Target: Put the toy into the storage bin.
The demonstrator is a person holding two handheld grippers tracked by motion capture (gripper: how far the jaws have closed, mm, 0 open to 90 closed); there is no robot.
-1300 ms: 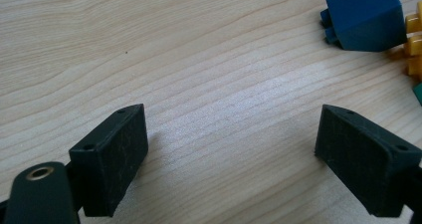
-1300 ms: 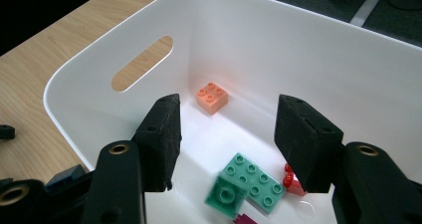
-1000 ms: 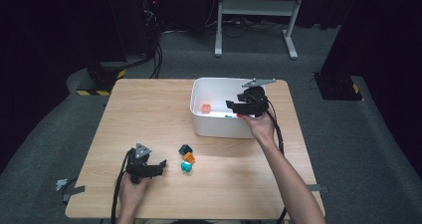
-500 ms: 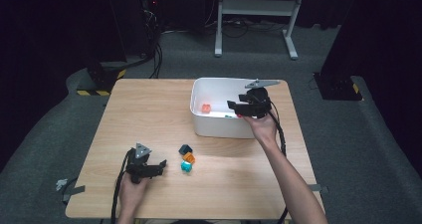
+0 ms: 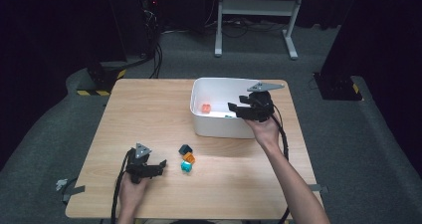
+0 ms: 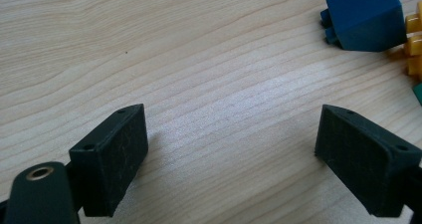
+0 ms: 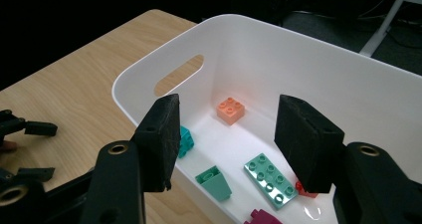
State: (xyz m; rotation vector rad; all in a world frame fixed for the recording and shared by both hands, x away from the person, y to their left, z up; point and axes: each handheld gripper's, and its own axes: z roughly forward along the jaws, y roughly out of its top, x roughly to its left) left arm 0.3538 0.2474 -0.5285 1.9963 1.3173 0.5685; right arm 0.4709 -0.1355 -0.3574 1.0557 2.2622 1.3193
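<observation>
Near the front left corner of the wooden table (image 5: 149,109), the left gripper (image 5: 160,166) rests low on the surface in the person's left hand (image 5: 130,185), jaws spread wide with nothing between them. Just to its right, toward the middle of the front edge, three loose bricks sit close together: a dark blue brick (image 5: 185,149), an orange brick (image 5: 189,158) touching it, and a teal brick (image 5: 186,167) nearest the front. In the left gripper view the dark blue brick (image 6: 366,17) lies beyond the open jaws, apart from them.

Further right, at the back right of the table, stands the white bin (image 5: 219,127). The right gripper (image 5: 234,108) hovers over its right side, jaws released and empty. Inside lie a salmon brick (image 7: 230,108), a flat green plate (image 7: 270,179) and a green sloped brick (image 7: 214,181).
</observation>
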